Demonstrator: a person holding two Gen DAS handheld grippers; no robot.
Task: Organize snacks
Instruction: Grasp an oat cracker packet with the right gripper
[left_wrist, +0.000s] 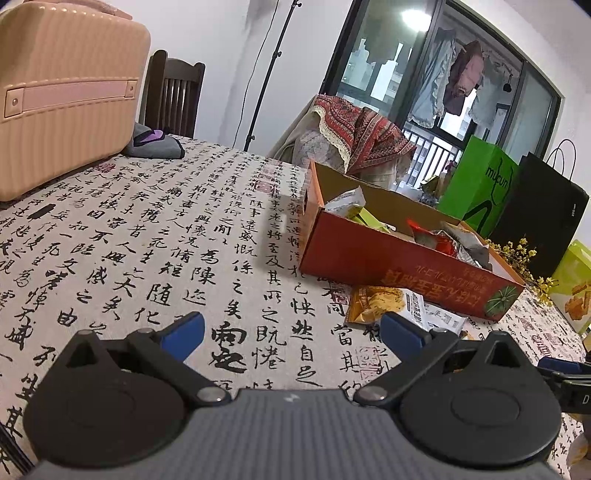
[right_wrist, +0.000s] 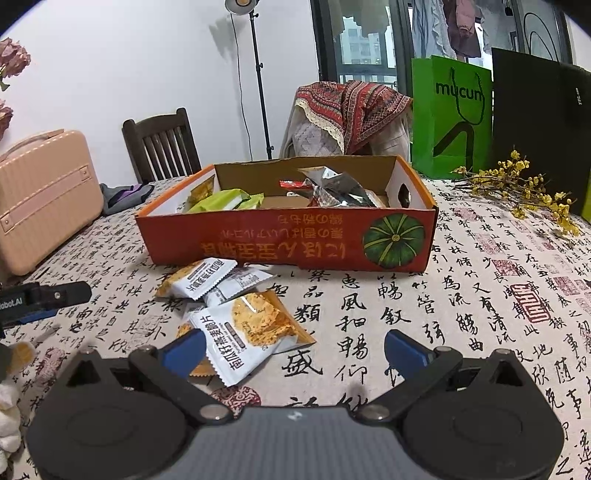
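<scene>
The left tool (left_wrist: 291, 332) hangs low over the desk with its blue-tipped fingers (left_wrist: 184, 334) spread wide and nothing between them. The right tool (right_wrist: 295, 349) is likewise spread wide and empty, level and pointing forward. Part of the left tool also shows at the left edge of the right wrist view.

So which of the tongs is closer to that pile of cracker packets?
Right. The right tongs hang open just before the cracker packets; the left tongs are open off to the pile's left.
</scene>
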